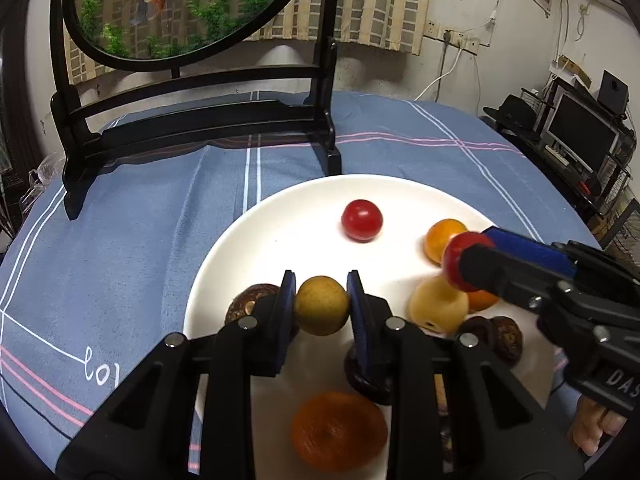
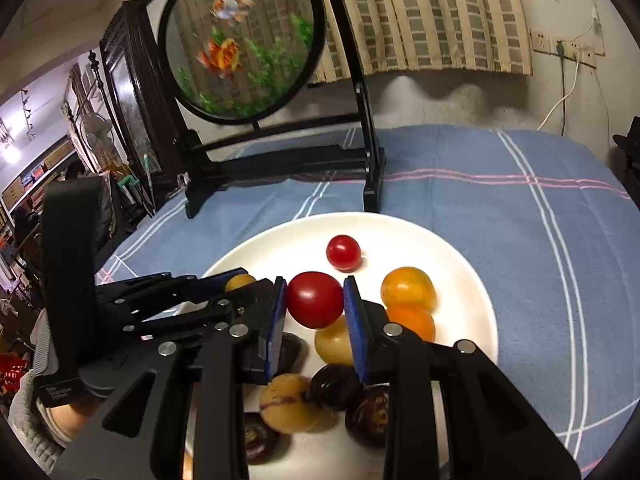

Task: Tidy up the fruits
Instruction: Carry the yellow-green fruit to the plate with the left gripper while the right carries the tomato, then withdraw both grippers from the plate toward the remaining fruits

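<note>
A white plate [image 1: 280, 216] [image 2: 460, 264] on the blue cloth carries mixed small fruit. My left gripper [image 1: 322, 306] is shut on a round yellow-brown fruit [image 1: 322, 305], held above the plate's near left part. My right gripper [image 2: 315, 300] is shut on a red tomato [image 2: 314, 299] over the plate's middle; from the left wrist view that tomato [image 1: 456, 258] enters from the right. On the plate lie a small red tomato [image 1: 362, 220] [image 2: 343, 253], orange fruits [image 2: 408, 287], a pale yellow fruit [image 1: 438, 304] and several dark brown fruits [image 2: 336, 386].
A black wooden stand [image 1: 200, 132] [image 2: 280, 160] with a round goldfish panel rises on the cloth just behind the plate. Blue checked cloth [image 2: 540, 240] spreads right of the plate. Shelves and a monitor [image 1: 580, 136] stand beyond the table's right edge. A hand [image 1: 596, 428] shows under the right gripper.
</note>
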The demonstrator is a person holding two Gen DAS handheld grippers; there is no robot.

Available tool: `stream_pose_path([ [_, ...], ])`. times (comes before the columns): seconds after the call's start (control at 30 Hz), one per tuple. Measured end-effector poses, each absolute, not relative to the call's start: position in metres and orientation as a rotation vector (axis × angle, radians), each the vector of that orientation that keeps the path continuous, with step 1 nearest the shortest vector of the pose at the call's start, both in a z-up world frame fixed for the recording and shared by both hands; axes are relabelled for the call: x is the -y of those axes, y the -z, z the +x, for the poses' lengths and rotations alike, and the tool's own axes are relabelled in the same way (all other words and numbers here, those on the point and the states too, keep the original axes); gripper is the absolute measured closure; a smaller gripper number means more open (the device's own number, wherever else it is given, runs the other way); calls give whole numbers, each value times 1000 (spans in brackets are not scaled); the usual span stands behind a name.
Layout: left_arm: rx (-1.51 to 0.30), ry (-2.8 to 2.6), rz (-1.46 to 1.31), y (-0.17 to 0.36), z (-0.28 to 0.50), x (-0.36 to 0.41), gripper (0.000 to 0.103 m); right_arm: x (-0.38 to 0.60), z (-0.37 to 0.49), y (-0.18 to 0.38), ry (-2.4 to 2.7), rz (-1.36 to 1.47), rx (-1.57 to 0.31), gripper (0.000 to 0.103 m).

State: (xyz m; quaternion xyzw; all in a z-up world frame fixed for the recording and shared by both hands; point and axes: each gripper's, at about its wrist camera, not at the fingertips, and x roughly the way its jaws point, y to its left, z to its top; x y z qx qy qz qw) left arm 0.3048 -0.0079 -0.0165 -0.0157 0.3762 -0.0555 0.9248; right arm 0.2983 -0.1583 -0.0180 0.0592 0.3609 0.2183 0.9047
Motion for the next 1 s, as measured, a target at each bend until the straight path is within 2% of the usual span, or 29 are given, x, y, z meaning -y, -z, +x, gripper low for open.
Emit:
stream_pose_path([
  [0.1,-763,100,-19,21,307,10,74,158,306,27,-444,126,-767,72],
  [0.13,-759,93,-6,21,307,12,70,159,308,29,-446,132,-774,71],
  [0.17,-752,85,10,21,306,14,63,160,308,30,-448,136,-770,71],
  [0.2,-736,75,20,20,304,15,45,160,308,30,-447,135,-771,71],
  [0.23,-720,59,29,19,303,16,41,160,309,30,-447,135,-774,67],
  [0.27,-708,56,32,18,301,16,40,162,309,29,-444,141,-776,58],
  [0.3,-707,56,32,16,300,16,40,163,308,27,-425,142,-770,37],
  [0.33,-703,63,22,14,299,14,40,165,306,26,-415,145,-750,36],
  [0.6,-657,51,36,-1,280,13,40,170,290,12,-421,166,-721,36],
  [1.0,-596,56,44,-21,213,12,32,174,222,-3,-418,176,-697,36],
])
